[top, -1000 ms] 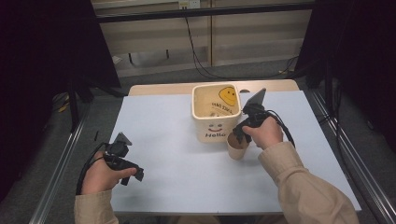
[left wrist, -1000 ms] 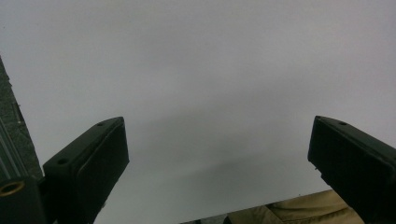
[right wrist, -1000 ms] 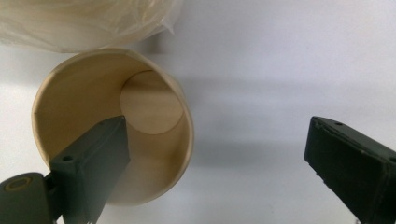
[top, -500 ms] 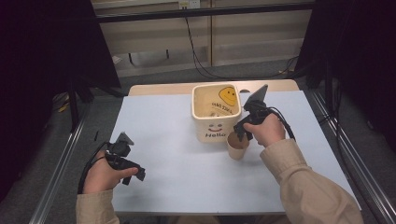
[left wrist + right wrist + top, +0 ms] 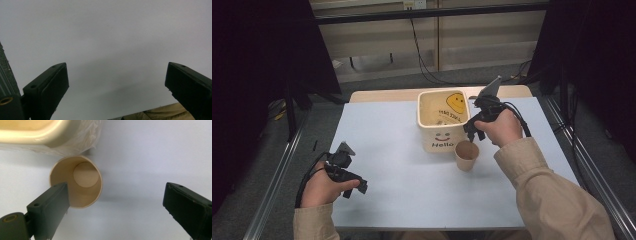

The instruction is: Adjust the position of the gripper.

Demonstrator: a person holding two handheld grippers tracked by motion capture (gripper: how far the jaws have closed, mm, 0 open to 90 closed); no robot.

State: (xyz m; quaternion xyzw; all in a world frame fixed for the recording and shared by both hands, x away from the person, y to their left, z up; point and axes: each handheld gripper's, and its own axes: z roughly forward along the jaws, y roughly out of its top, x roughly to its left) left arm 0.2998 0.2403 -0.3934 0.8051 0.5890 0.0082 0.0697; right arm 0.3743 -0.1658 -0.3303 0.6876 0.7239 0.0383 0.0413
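Rt gripper point(image 5: 115, 202): jaws wide apart, nothing between them. Pointed straight down at paper cup point(image 5: 76, 185) in rt gripper view; left-hand jaw overlaps cup's near rim in that view, other jaw well off to the side over bare worktop point(image 5: 155, 157). Can't tell if jaw touches rim. Cup upright, open end up, empty inside, round base visible. Stands just beside corner of cream bin point(image 5: 37, 132), clear plastic liner bunched at bin's rim, close to cup.

In high view, rt gripper point(image 5: 473, 131) held above cup point(image 5: 466, 155), between cup and bin point(image 5: 439, 142). Rt hand point(image 5: 501, 127) wrapped round grip, beige sleeve point(image 5: 547, 190) running in from bottom rt. Bin sits mid-worktop toward far edge, smiley face and "Hello" printed on near wall, yellow smiley inside. Cup at bin's near rt corner, on pale blue worktop point(image 5: 412, 200).

Lt gripper point(image 5: 115, 85): jaws apart too, empty, only plain worktop surface point(image 5: 107, 37) ahead. Bit of beige cloth at bottom edge of lt gripper view. In high view, lt gripper point(image 5: 354, 186) low at near lt of worktop, lt hand point(image 5: 319, 187) holding it, well apart from cup and bin.
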